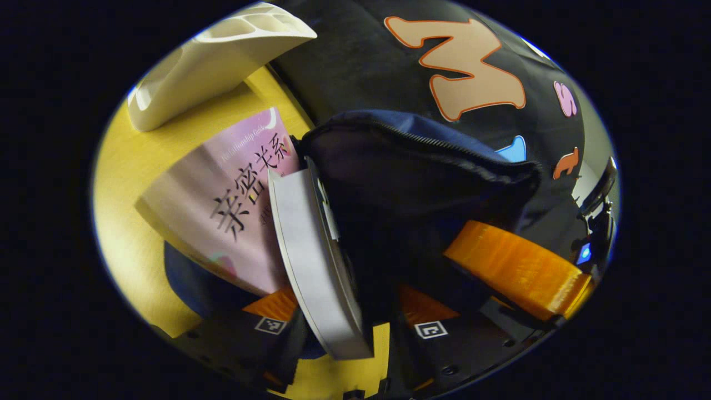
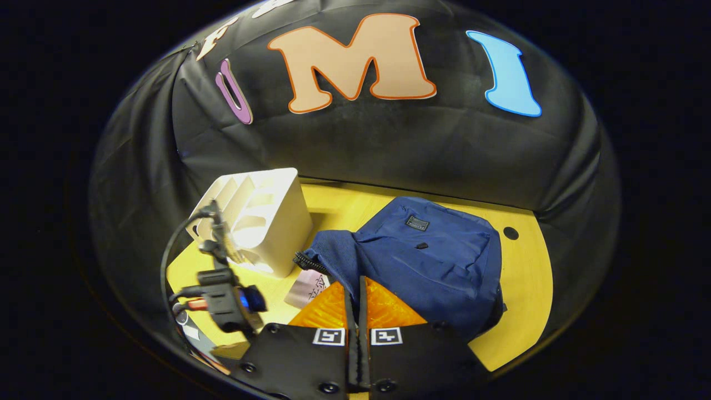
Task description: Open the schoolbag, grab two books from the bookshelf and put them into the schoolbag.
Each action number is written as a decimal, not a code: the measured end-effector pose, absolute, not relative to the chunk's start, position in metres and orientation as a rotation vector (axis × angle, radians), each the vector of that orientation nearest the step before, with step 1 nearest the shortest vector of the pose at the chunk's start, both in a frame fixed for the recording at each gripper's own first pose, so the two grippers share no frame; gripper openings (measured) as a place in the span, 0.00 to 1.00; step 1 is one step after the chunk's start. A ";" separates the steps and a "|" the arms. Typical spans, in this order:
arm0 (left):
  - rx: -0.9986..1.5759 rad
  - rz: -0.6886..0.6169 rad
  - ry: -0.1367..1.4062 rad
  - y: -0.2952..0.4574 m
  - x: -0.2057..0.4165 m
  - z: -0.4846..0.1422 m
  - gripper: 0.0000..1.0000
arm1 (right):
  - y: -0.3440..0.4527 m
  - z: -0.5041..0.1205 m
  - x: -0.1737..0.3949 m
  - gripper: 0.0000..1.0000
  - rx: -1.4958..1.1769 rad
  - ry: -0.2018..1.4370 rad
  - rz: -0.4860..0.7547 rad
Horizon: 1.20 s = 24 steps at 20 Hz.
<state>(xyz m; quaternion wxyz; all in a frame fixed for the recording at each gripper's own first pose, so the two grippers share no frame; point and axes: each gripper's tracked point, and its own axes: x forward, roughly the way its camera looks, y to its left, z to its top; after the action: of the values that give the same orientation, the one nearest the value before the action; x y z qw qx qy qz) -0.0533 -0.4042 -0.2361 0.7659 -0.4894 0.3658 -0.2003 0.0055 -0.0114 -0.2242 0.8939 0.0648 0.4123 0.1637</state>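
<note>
Grey book (image 1: 311, 261) clamped in left tool (image 1: 347, 328), right tool (image 2: 355, 311) closed on schoolbag (image 2: 427, 261) flap.

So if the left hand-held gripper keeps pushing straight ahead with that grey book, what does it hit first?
Probably the dark inside of the open schoolbag; the grey book already points into its mouth, though depth is unclear.

yellow table (image 2: 516, 278) | on it: schoolbag (image 2: 433, 266), white bookshelf (image 2: 266, 222), pink book (image 1: 222, 205)

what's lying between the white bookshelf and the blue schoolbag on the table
A pink book lies on the yellow table between the bookshelf and the schoolbag, its near end tucked toward the bag's opening; the right gripper view shows this.
</note>
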 end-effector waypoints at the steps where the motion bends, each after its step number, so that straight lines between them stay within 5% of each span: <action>1: -1.036 -0.434 0.801 -0.392 -0.062 -0.233 0.74 | -0.011 -0.225 0.005 0.04 0.139 0.859 0.339; 2: -1.016 -0.436 0.810 -0.380 -0.070 -0.229 0.83 | -0.010 -0.227 0.004 0.04 0.139 0.863 0.339; 6: -0.921 -0.440 0.742 -0.324 -0.083 -0.189 0.84 | -0.002 -0.227 -0.004 0.10 0.115 0.862 0.351; 8: -0.814 -0.431 0.663 -0.290 -0.076 -0.167 0.84 | 0.007 -0.219 -0.008 0.29 0.130 0.839 0.366; 13: -0.595 -0.377 0.507 -0.213 -0.054 -0.117 0.89 | 0.018 -0.184 -0.014 1.00 0.139 0.705 0.364; 24: -0.181 -0.089 0.111 -0.062 -0.011 -0.019 0.94 | 0.008 -0.081 -0.019 1.00 0.103 0.261 0.140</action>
<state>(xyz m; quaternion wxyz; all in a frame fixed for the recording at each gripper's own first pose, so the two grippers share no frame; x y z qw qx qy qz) -0.0110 -0.0625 -0.0190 0.9934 -0.0902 0.0551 -0.0444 -0.0185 0.0078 -0.0808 0.9877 0.0513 0.1301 0.0695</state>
